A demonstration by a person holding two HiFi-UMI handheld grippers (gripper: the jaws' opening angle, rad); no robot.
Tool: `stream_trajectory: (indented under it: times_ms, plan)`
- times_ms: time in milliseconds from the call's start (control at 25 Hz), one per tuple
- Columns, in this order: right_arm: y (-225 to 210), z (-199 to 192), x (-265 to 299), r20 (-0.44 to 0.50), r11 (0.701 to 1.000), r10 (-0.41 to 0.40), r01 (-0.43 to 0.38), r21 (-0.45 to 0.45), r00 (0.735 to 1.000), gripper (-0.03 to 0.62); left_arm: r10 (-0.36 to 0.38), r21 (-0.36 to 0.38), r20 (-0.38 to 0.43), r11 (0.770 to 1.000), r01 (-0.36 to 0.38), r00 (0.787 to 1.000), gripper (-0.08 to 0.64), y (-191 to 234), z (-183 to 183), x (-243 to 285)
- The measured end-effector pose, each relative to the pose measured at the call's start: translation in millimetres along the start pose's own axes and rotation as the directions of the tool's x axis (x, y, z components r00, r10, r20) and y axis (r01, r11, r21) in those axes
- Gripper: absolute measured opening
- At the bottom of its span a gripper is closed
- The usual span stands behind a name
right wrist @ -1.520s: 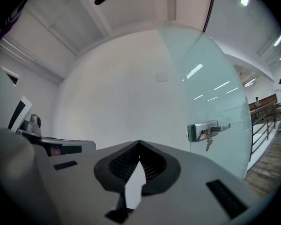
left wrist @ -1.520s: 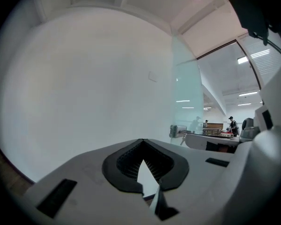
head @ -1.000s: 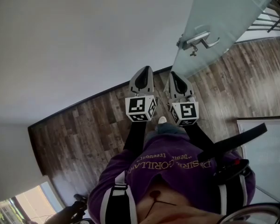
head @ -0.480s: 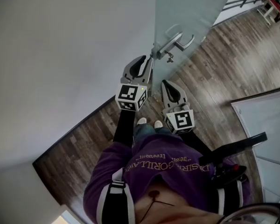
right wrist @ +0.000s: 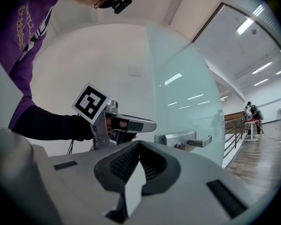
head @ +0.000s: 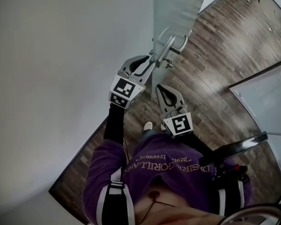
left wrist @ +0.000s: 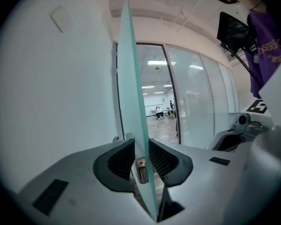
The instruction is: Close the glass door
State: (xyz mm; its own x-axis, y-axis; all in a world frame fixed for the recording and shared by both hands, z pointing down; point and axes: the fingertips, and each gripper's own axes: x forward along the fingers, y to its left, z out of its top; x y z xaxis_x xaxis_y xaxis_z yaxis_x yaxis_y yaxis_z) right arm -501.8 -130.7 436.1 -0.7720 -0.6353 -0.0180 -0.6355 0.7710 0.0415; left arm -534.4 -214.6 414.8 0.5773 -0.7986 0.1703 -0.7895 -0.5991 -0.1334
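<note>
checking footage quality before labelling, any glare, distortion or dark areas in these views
Head view: dim overall, corners darkened, floor boards bent by the wide lens. Left gripper view: black fisheye corners, glass door seen edge-on and fairly sharp, ceiling lights beyond it very bright. Right gripper view: strong fisheye curve, ceiling lights mirrored as pale streaks on the frosted glass door.

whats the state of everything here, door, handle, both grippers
glass door: open, its edge between the jaws of the left gripper
door handle: lever level, not gripped
left gripper: jaws have just been opening, apart around the door's edge
right gripper: jaws shut, empty
</note>
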Motion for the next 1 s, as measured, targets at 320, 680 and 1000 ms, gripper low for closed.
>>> stream_trajectory:
  times_ms: [320, 680, 1000]
  plan:
    - [5, -4, 1, -0.01, 0.996, -0.091, 0.091, -0.022, 0.996, -0.003, -0.111, 0.028, -0.044, 0.993, 0.112, 0.993, 0.072, -6, 2, 11]
    - [10, -20, 21, -0.051, 0.984, -0.179, 0.178, -0.028, 0.982, -0.003, -0.215, 0.014, -0.033, 0.976, 0.215, 0.976, 0.071, -8, -7, 21]
    - [14, -41, 45, -0.064, 0.964, -0.267, 0.266, -0.029, 0.962, -0.003, -0.329, 0.019, -0.013, 0.944, 0.329, 0.944, 0.071, -22, -22, 35]
